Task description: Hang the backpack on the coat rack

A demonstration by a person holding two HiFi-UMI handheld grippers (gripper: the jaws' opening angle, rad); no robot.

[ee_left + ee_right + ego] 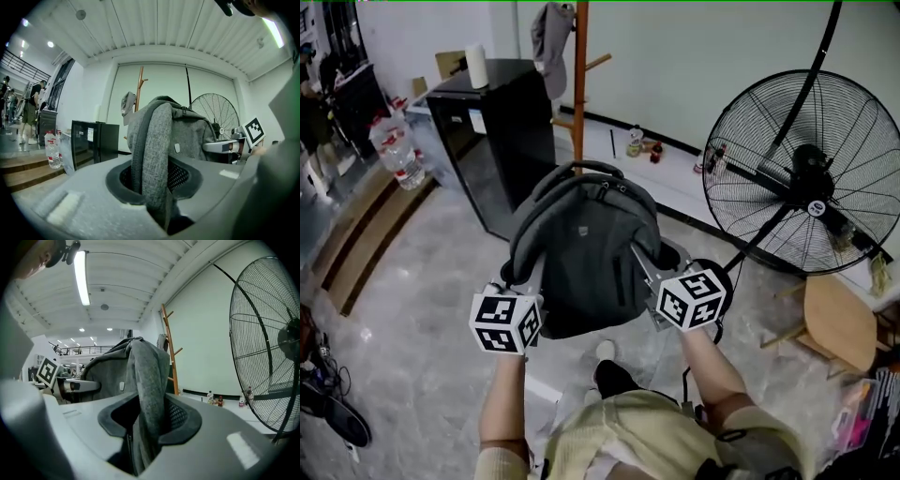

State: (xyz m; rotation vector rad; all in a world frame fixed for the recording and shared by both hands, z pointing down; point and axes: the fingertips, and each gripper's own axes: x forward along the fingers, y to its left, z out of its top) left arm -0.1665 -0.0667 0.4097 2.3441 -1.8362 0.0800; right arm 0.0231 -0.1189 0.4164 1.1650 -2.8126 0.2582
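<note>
Left claw (pixel 155 183), right claw (pixel 145 423) each clamp backpack (pixel 581 253) strap; coat rack (pixel 579 89) ahead, cabinet (pixel 502 131) left, fan (pixel 811 178) right.

A large black fan (pixel 811 183) fills the right; a black cabinet (pixel 502 131) bearing a white roll (pixel 476 66) stands upper left; a wooden stool (pixel 836 323) sits lower right.

Bright ceiling tube light (pixel 82 277); gripper views bulge, dark-cornered, soft foreground.
</note>
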